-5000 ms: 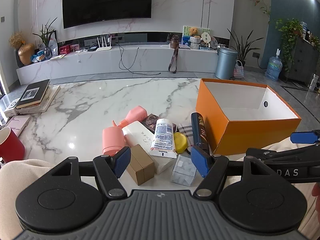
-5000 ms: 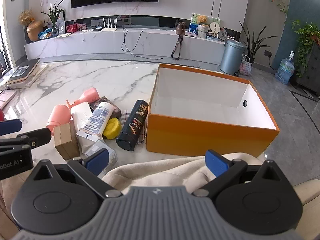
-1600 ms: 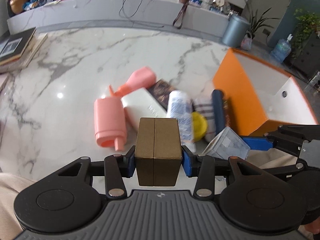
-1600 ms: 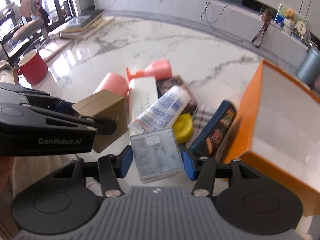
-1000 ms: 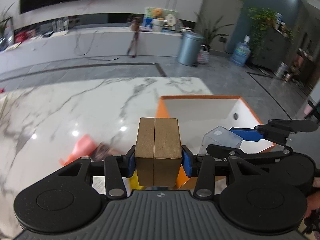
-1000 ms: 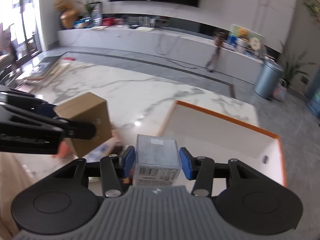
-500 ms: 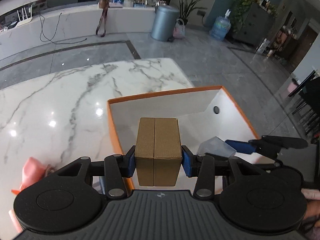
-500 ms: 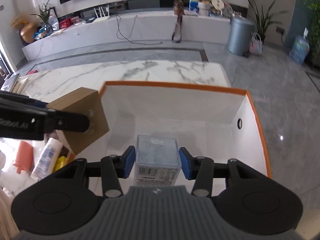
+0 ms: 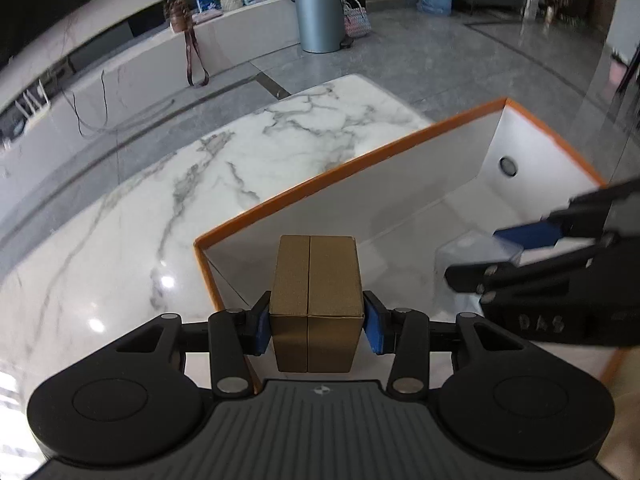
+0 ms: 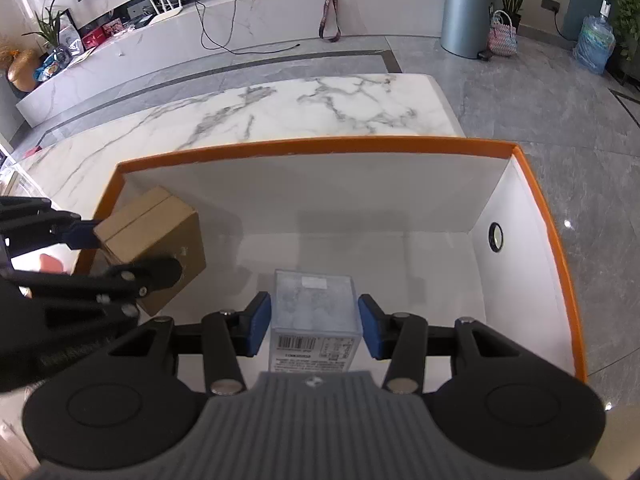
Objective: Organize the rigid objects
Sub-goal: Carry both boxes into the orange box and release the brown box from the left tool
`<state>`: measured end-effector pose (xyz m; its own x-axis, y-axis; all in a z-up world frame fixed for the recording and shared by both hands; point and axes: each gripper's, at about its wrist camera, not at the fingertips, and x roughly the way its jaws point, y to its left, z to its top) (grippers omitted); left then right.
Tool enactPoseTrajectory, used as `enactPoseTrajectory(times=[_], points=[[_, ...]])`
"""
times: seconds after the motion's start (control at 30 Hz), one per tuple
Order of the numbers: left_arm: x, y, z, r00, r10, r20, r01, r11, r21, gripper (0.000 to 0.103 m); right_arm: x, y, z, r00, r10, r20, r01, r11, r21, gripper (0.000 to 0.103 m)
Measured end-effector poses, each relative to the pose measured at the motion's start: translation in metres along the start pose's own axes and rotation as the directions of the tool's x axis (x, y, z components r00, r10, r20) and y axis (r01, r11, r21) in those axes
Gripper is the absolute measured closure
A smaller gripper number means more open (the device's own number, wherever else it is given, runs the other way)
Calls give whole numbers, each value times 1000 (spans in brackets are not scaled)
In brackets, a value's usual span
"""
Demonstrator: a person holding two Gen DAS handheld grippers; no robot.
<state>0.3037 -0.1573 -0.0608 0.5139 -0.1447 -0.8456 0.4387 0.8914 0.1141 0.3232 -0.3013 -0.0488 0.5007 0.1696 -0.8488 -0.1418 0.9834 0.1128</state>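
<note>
Orange box (image 10: 536,208) taken as landmark.

- One brown carton (image 9: 316,292) clamped in left gripper (image 9: 317,322), held at box's left corner, above floor.
- One clear plastic cube (image 10: 314,308) gripped by right gripper (image 10: 314,326), held inside box, mid-floor.
- Both judged light, stiff; cube likely slippery. Flat side faces best pinched.

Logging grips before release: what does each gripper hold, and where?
Left gripper: brown cardboard box, pads on its two sides. Right gripper: clear plastic box, likewise.
</note>
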Motion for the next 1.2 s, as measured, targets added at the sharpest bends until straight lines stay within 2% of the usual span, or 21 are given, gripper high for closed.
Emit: enactPoseTrajectory(times=[0.3,0.43,0.5,0.63,0.67,0.7,0.77,1.03,1.17,1.2], points=[[24,-12,1,994,110,-13,-108,987,119,52,19,2,13,999,27,-17,-26,999,44,55],[31,-17,1,991,134,-17,-130,980,150,52,25,6,15,999,29,-25,-27,998,56,55],[33,-16,0,990,139,-16,-135,979,150,47,28,7,15,999,31,-31,-29,998,60,55],[31,-16,-2,991,133,6,-132,981,142,45,29,7,15,999,20,-35,-17,998,64,55],[29,-17,-3,990,138,17,-139,979,149,42,29,7,15,999,19,-34,-17,998,66,55],[27,-17,-4,989,145,31,-148,977,153,33,28,7,15,999,19,-35,-16,998,67,55],[22,-16,-5,988,144,53,-151,977,148,26,27,7,14,999,13,-33,-11,998,68,55],[-17,4,-9,991,59,124,-67,996,64,28,22,6,11,999,-8,-35,11,997,78,55],[-37,20,-7,987,56,148,-55,998,-6,29,29,11,9,999,3,-55,2,996,91,55],[-40,26,-7,988,51,149,-47,998,-31,32,31,14,9,998,11,-60,-5,995,96,55]])
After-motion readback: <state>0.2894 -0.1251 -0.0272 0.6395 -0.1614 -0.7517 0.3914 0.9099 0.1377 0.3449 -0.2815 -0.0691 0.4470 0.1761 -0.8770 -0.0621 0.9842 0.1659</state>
